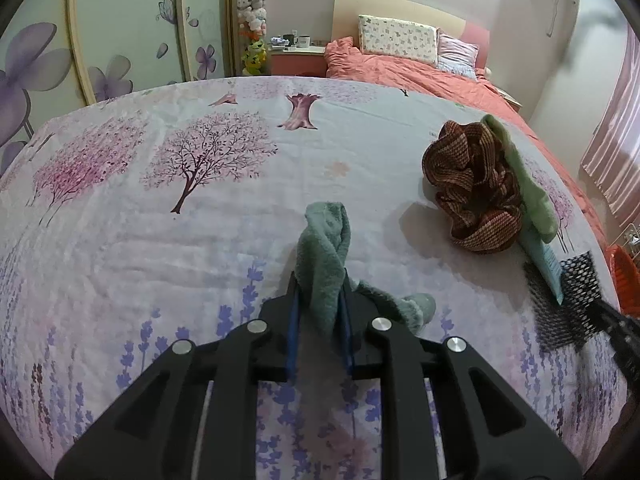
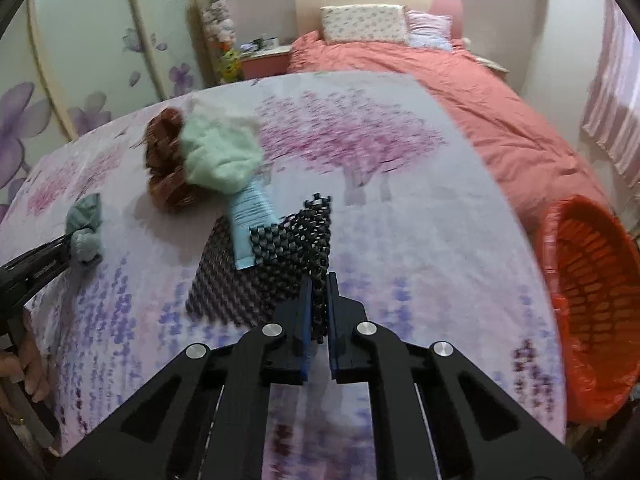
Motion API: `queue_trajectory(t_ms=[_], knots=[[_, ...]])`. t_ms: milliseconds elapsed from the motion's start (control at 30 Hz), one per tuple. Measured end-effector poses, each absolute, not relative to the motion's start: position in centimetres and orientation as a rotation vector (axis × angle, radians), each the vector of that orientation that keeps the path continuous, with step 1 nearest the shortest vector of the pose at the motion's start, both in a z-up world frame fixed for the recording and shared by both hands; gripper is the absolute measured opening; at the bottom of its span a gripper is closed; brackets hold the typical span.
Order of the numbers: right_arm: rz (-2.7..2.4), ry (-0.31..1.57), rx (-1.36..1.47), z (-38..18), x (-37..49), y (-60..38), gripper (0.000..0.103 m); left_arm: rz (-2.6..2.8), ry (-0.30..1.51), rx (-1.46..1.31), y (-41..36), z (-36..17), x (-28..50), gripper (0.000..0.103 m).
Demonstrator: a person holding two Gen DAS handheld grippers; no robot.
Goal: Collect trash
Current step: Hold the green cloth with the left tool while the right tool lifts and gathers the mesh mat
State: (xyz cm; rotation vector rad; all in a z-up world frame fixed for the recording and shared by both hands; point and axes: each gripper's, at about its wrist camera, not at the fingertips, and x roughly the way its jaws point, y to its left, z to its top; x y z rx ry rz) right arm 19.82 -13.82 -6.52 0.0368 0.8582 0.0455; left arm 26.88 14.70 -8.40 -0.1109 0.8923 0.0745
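Observation:
A teal fuzzy cloth point(image 1: 326, 236) is lifted a little off the flowered bedsheet point(image 1: 160, 240), with my left gripper point(image 1: 320, 284) shut on it. My right gripper point(image 2: 318, 280) is shut on an edge of a black mesh net point(image 2: 296, 240) that lies on the sheet. A light blue tube point(image 2: 250, 220) rests across the mesh, its near end under a fold of it. Just beyond lie a pale green cloth point(image 2: 220, 156) and a brown woven cloth point(image 2: 164, 160), touching each other. The left gripper point(image 2: 68, 240) with the teal cloth point(image 2: 84, 228) shows at the left of the right wrist view.
An orange slatted basket point(image 2: 592, 300) lined with an orange bag stands off the bed's right edge. A salmon duvet point(image 2: 460, 92) and pillows point(image 2: 364, 22) lie farther back. A hand point(image 2: 28, 360) holds the left gripper's handle. The wardrobe point(image 1: 120, 40) lines the left wall.

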Motion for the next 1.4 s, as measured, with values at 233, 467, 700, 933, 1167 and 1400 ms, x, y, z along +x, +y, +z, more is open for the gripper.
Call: queue_trajectory(t_ms=[233,467,700,933,1167,1400], knots=[[-0.141,0.813,0.121,-5.3,21.1,-18.4,0.006,0.075,0.892,-0.11,14.7,-8.4,26.9,0.019],[-0.125,0.854,0.142,-6.7,23.4,-18.3,0.007,0.075,0.893,-0.111,14.7,-8.4,26.9,0.019],[-0.102,0.858,0.181,-7.0,23.1,-18.6,0.011,0.069,0.892,-0.124,14.9,-8.5,26.9,0.019],[-0.078,0.854,0.134,-7.1,23.3,-17.3,0.057,0.068,0.892,-0.127,15.0,-8.5,26.8,0.02],[-0.094,0.878,0.09,-7.9,24.0,-17.1,0.063,0.069,0.892,-0.124,15.0,-8.5,26.8,0.02],[-0.02,0.863,0.058,-7.6,23.9,-16.2,0.028,0.068,0.892,-0.128,14.9,-8.5,26.8,0.02]])
